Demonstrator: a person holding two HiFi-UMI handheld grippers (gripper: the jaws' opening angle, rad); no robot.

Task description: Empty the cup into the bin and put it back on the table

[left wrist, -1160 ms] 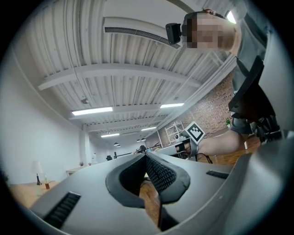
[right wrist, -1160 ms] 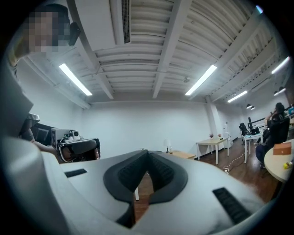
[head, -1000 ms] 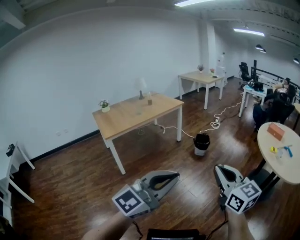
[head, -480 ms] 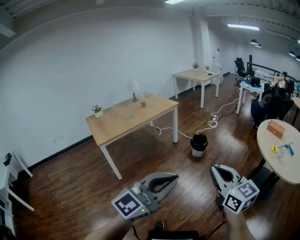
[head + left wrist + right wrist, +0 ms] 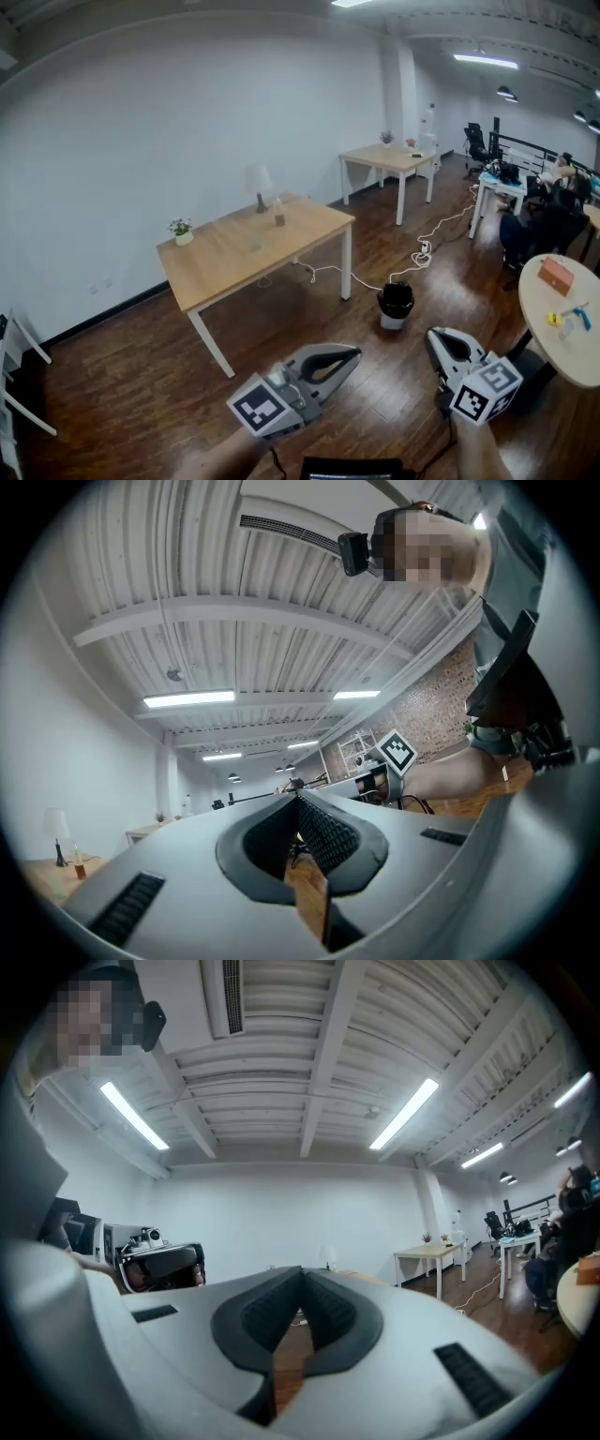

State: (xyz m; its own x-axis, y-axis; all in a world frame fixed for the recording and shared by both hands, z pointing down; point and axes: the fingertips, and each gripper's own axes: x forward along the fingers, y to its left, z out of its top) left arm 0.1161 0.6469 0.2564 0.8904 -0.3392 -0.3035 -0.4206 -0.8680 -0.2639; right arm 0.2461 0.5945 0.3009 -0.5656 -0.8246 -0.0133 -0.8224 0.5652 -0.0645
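Left gripper (image 5: 349, 354) and right gripper (image 5: 439, 337): jaws pressed together on nothing, carried low and pointed ahead, probably for the approach. Cup (image 5: 278, 218) well beyond both tips, on wooden table (image 5: 225, 267) beside lamp (image 5: 258, 183). Bin (image 5: 395, 302) nearer, ahead of right jaws.

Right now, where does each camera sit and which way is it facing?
Head view: on the person's head, looking forward and down across the floor at the wooden table and bin; left gripper, right gripper and forearms show.
Left gripper view: on that gripper, tilted up at the ceiling past shut jaws; the person's torso and right arm show.
Right gripper view: on that gripper, level toward the white wall past shut jaws; the left gripper shows at left.
Shared: the far table appears in head and right gripper views.
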